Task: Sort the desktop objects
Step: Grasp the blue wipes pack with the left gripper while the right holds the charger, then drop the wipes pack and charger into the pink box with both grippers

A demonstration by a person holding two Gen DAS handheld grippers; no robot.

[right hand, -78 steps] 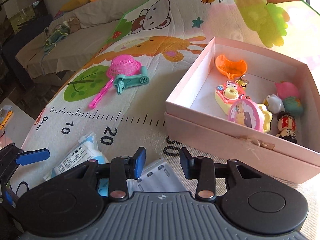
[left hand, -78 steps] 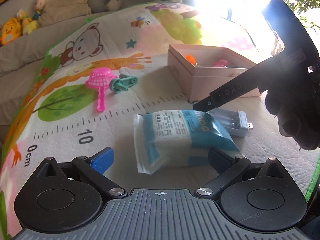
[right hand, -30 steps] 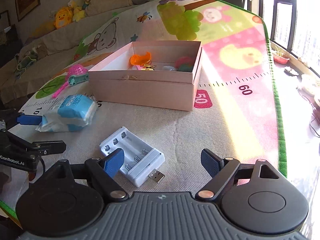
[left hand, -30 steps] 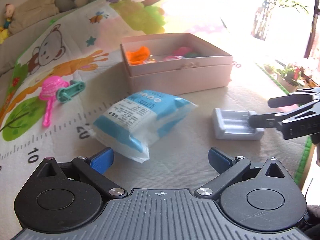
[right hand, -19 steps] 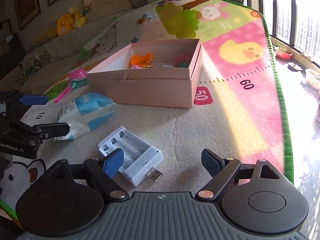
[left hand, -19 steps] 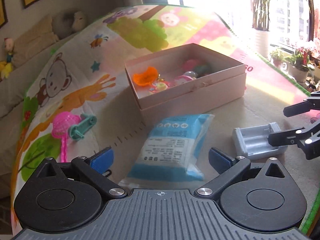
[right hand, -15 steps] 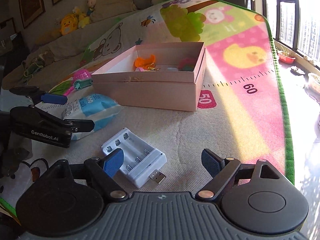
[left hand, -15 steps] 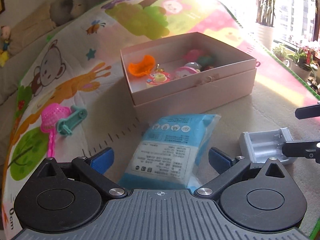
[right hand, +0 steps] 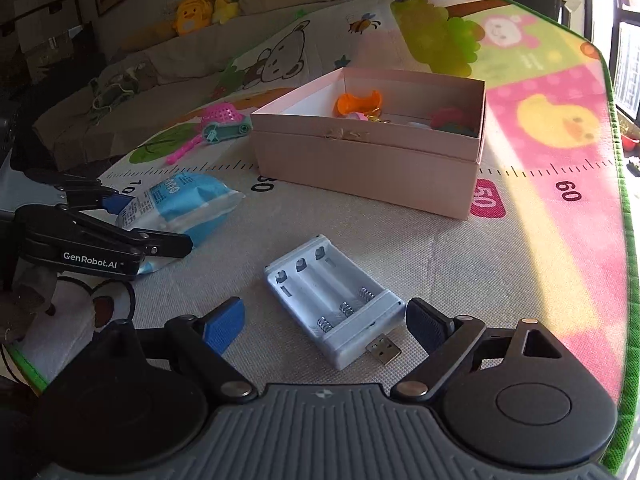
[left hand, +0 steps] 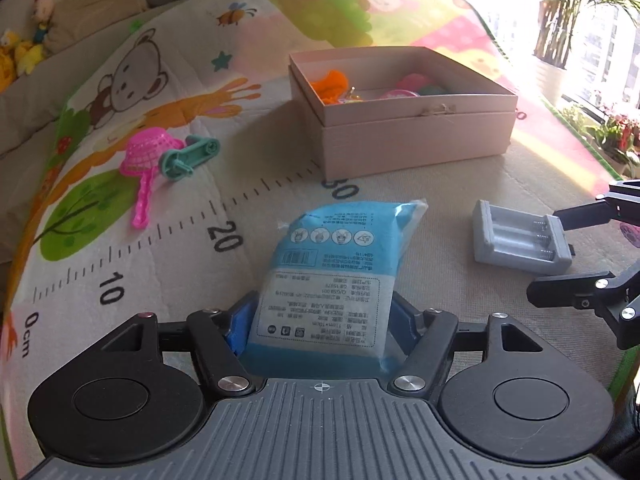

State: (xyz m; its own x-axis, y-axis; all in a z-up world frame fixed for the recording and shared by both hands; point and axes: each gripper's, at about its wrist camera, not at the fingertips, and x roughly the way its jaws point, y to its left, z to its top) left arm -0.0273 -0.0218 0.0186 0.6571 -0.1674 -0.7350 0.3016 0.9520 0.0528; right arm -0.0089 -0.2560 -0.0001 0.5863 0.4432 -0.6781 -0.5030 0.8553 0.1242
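My left gripper (left hand: pixel 320 326) is shut on the near end of a blue and white wipes packet (left hand: pixel 336 276) lying on the play mat; it also shows in the right wrist view (right hand: pixel 180 204). My right gripper (right hand: pixel 326 326) is open, its fingers either side of a white battery charger (right hand: pixel 332 300) with a USB plug. The charger also shows in the left wrist view (left hand: pixel 520 240), between the right gripper's fingers (left hand: pixel 560 304). A pink open box (left hand: pixel 404 120) holding several small toys stands beyond.
A pink toy net (left hand: pixel 144 160) and a teal plastic piece (left hand: pixel 188 156) lie on the mat at far left. The mat's green edge (right hand: pixel 624 240) runs along the right. Plush toys (right hand: pixel 200 8) sit on a sofa behind.
My left gripper moved onto the packet and closed on its near end. My right gripper stayed open and moved in so its fingers flank the charger.
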